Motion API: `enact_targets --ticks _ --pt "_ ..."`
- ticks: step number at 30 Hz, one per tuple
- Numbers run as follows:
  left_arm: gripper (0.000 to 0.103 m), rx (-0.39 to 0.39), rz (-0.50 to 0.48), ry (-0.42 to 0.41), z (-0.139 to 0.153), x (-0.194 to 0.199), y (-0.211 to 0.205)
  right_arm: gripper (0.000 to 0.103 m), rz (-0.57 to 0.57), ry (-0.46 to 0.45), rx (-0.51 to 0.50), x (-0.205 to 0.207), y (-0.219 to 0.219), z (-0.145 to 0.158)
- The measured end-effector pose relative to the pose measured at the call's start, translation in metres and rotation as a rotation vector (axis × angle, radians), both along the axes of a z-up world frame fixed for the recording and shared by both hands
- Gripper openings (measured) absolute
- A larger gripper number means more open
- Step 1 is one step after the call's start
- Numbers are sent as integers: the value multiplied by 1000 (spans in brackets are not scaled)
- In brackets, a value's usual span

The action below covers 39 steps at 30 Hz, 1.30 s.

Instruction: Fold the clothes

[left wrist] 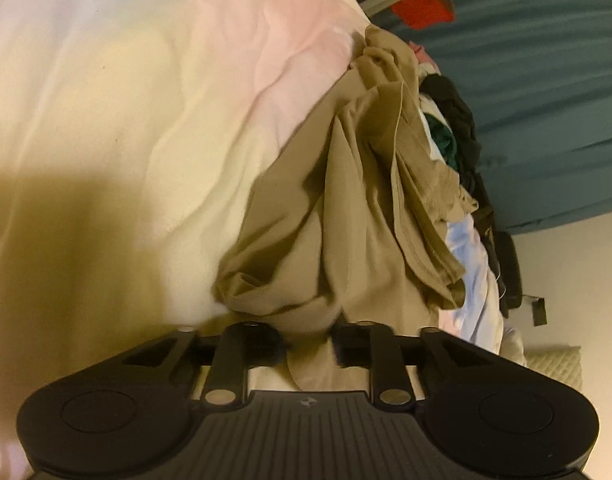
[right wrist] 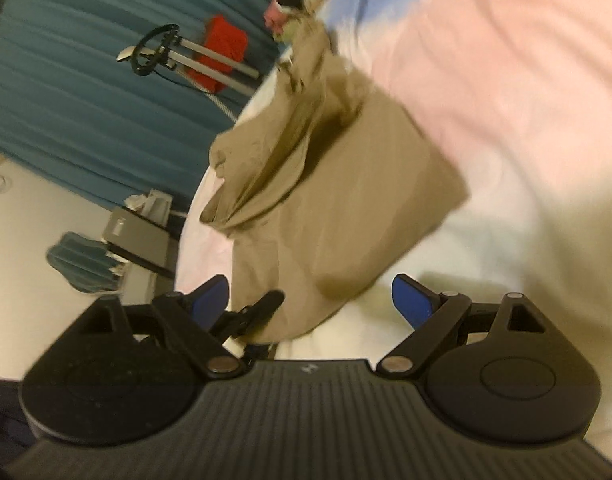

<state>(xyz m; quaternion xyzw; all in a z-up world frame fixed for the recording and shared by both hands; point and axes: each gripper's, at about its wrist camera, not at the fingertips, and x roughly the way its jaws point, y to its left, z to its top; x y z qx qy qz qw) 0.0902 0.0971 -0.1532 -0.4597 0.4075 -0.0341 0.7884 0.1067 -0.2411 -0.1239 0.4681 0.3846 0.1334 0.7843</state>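
Observation:
A khaki garment [left wrist: 346, 216] lies bunched on a pale pastel bedsheet [left wrist: 126, 100]. My left gripper [left wrist: 306, 340] is shut on a fold of the khaki garment at its near end; the cloth bulges out from between the closed fingers. In the right wrist view the same khaki garment [right wrist: 330, 200] stretches across the bedsheet [right wrist: 526, 120]. My right gripper [right wrist: 310, 296] is open, its blue pads [right wrist: 412, 304] wide apart on either side of the garment's near edge. The left gripper's black tip [right wrist: 258, 308] shows holding that edge.
A pile of other clothes [left wrist: 458, 136], dark, green and light blue, lies beyond the khaki garment. A teal curtain [left wrist: 546, 80] hangs behind. A garment steamer with a red item [right wrist: 222, 56] stands by the curtain. A grey appliance [right wrist: 138, 236] stands on the floor beside the bed.

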Motion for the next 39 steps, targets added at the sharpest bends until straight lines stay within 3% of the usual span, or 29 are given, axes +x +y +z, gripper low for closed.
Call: enact_targets --ticks 4,6,8,10,12,15,22,26,28,35,39 --pt "9 -15 13 -84 16 -4 -1 90 -73 79 173 7 -11 -27" --pt "8 -32 15 -125 25 -7 -2 74 -132 93 188 9 -18 -34" --pt "8 -21 11 -164 33 -9 -4 66 -208 105 180 11 -27 -38" --pt "8 -12 8 -194 38 -11 -5 52 -266 98 168 12 -34 -38" --pt "8 -15 8 -208 40 -12 -4 22 -297 90 135 14 -37 -35" --pt "8 -13 6 -217 45 -15 -5 11 -294 23 99 10 -33 -20" --pt "7 -2 -4 -298 78 -68 5 8 -280 -154 38 -17 -26 25" --pt "7 0 -16 -351 99 -104 7 8 -276 -271 8 -55 -28 59" --pt "7 -34 -7 -358 103 -136 8 8 -282 -312 11 -84 -31 68" --pt "7 -58 -7 -349 121 -233 3 8 -363 -361 34 -195 -36 69" --pt "8 25 -11 -320 129 -217 -3 8 -361 -372 -47 -177 -34 79"
